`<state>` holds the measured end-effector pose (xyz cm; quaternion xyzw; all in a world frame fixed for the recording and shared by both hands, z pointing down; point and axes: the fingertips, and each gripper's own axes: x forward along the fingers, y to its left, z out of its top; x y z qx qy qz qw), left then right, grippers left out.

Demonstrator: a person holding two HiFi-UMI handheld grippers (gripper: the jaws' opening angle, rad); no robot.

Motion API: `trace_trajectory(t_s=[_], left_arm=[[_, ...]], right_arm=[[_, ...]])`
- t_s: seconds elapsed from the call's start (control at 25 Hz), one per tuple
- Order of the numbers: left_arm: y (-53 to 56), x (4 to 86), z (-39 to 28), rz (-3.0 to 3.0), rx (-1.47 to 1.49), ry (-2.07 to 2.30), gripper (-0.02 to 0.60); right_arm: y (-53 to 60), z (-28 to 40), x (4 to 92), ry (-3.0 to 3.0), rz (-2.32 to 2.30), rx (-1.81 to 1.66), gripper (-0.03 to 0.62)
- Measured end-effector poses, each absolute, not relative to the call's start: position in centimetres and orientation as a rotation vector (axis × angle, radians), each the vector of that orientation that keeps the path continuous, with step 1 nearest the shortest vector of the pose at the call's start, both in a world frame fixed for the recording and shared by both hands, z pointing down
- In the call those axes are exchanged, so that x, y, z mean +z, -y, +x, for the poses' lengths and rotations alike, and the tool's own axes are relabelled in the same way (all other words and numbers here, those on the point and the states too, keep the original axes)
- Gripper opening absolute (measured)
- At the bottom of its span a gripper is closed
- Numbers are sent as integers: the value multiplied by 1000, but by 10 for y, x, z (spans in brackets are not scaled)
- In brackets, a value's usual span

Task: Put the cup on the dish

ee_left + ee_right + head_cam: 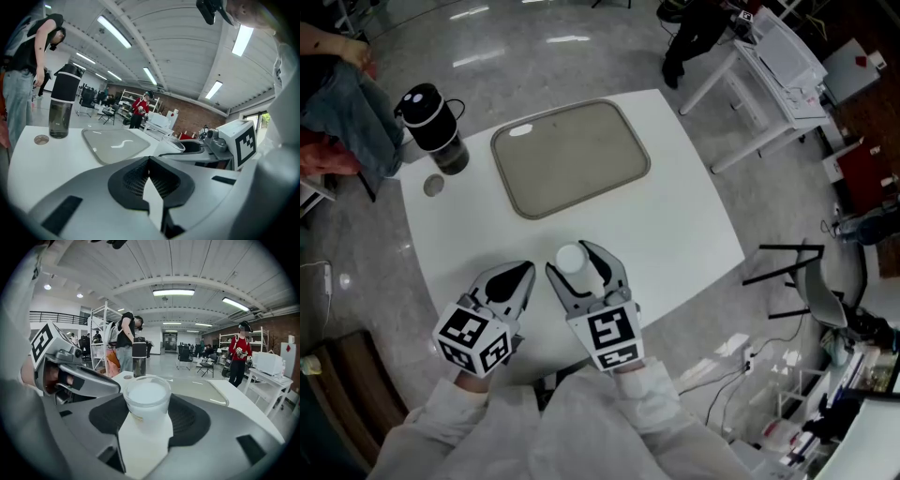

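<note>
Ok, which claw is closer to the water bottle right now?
Left. The left claw sits on the water bottle's side of the table, toward the near edge; the right claw, holding the cup, is farther over beside it.

From above only the rim of the cup [571, 259] shows; the right hand-held gripper [568, 255] hides its body. The small round thing [434, 186] beside the bottle [434, 127], perhaps a cap, is too small to tell.

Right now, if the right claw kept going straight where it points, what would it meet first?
Probably the dish, ahead of the held cup, though bare table may come first; depth unclear.
</note>
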<state>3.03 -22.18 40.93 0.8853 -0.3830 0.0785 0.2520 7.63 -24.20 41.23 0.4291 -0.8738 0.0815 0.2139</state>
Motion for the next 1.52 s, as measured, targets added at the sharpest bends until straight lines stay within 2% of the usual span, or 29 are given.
trace_trajectory(t_s=[0.72, 1.52], left_arm=[[351, 407, 55, 2336, 185, 1200, -5], [404, 458, 49, 2233, 201, 1217, -5]], right_arm=[[381, 101, 410, 2483, 1096, 212, 268], [482, 91, 479, 2446, 1057, 222, 268]])
